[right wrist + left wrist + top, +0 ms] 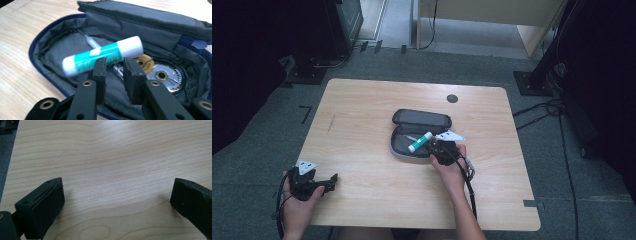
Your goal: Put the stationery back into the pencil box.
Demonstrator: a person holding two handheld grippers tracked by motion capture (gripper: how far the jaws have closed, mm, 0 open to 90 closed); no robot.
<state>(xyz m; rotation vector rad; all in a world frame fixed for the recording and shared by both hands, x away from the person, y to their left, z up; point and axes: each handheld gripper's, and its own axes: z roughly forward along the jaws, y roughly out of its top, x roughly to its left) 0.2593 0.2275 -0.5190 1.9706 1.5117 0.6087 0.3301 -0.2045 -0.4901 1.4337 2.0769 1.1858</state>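
Two fingers of right gripper (113, 66) pinch glue stick (102, 55) over open case (57, 40).

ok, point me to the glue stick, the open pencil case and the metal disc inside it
glue stick (102, 55), right gripper view, on the green label at mid-body.
pencil case (421, 118), high view, on the opened lid flap.
metal disc (167, 75), right gripper view, on its shiny face beside the hub.

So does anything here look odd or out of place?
Mostly tidy. The green-and-white glue stick sits slanted across the open pencil case, poking over its edge rather than lying inside, with the right gripper at its middle. Nothing looks spilled or broken.
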